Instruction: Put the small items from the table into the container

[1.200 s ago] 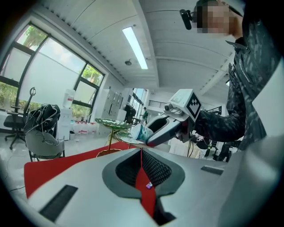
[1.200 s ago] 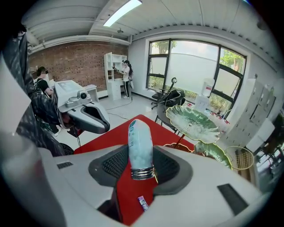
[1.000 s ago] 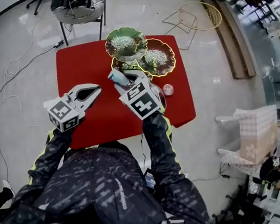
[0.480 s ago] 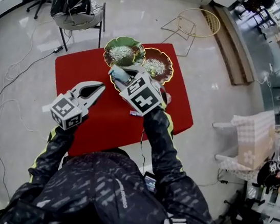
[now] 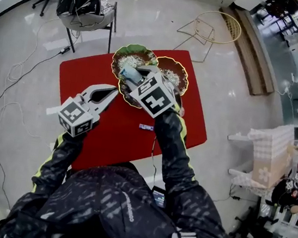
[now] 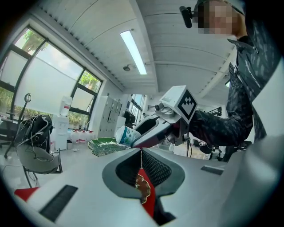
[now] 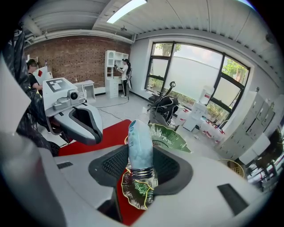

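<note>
My right gripper is shut on a blue-and-white packet, which sticks out past its jaws above the plates. On the far half of the red table lie a green leaf-shaped plate, a brown gold-rimmed plate and a third plate partly under the gripper. My left gripper hovers over the table's left half, shut with nothing in it. A small flat item lies on the cloth near the front edge.
A chair with a black bag stands beyond the table's far left corner. A wire-frame stool is at the far right. Cables trail over the floor on the left. A person stands by shelves far off.
Both grippers have moved toward the far side of the table. The right one has carried the packet from the table's middle to above the plates.
</note>
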Available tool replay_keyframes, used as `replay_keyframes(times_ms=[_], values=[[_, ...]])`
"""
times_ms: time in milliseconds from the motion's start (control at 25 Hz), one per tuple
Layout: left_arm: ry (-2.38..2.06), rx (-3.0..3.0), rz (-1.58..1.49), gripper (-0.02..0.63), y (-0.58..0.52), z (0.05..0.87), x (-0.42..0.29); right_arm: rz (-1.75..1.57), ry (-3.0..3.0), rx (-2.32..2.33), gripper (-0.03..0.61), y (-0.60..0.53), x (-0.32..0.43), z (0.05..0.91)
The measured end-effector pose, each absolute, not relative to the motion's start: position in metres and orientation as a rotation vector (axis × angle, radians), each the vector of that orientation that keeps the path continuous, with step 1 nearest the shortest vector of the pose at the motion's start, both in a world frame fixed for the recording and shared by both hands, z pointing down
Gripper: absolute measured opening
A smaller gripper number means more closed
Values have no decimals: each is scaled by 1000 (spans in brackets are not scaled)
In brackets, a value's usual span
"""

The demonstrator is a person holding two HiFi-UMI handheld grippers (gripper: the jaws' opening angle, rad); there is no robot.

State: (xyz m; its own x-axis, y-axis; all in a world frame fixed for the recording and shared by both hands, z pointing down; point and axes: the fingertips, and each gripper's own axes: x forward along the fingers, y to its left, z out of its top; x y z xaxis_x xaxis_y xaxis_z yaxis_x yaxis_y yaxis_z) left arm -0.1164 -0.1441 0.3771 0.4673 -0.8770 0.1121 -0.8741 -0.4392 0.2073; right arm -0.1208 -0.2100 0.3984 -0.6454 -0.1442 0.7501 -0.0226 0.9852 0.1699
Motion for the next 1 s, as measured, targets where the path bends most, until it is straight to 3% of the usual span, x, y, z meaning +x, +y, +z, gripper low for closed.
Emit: replay_keyframes(times_ms=[1000], values=[[-1530, 2387, -49, 12, -160, 406, -144, -199, -2180, 71, 179, -258, -151, 443]])
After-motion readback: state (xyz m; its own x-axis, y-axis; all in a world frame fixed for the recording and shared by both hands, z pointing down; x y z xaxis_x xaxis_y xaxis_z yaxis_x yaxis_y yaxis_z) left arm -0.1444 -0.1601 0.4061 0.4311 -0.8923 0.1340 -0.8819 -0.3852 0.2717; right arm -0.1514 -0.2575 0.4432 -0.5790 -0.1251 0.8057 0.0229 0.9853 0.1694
